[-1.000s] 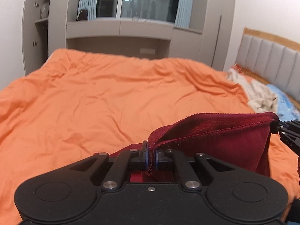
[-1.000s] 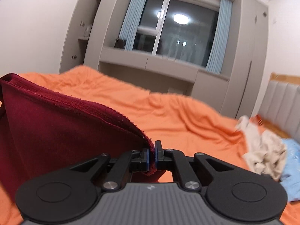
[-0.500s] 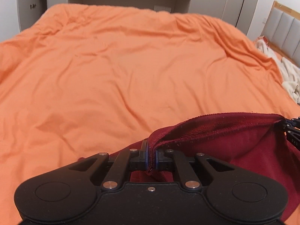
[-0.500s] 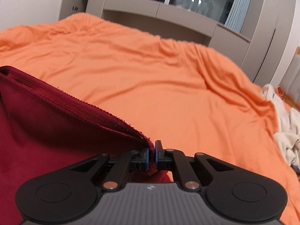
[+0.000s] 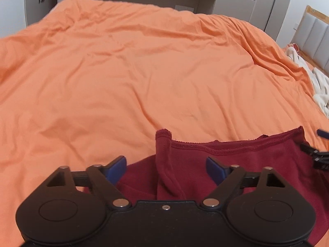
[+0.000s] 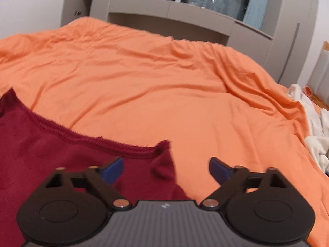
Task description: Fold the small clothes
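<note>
A dark red garment (image 5: 236, 164) lies on the orange bedcover (image 5: 144, 72), its hemmed top edge towards the far side. My left gripper (image 5: 165, 167) hangs over its left corner with jaws opening wide; a raised fold of the cloth stands between the blue pads (image 5: 116, 167), untouched. In the right wrist view the same garment (image 6: 51, 154) fills the lower left. My right gripper (image 6: 165, 168) is over its right corner, jaws opening, pads clear of the cloth. The right gripper's tips (image 5: 318, 154) show at the left wrist view's right edge.
A heap of cream and white clothes (image 6: 316, 135) lies at the right side of the bed, also seen as a pale pile (image 5: 316, 86) in the left wrist view. Grey cupboards (image 6: 185, 18) and a window stand beyond the bed. A padded headboard (image 5: 314, 33) is at far right.
Both grippers came down with the red garment's edge pinched, then let go. The edge now lies on the bedcover and both sets of jaws stand wide apart.
</note>
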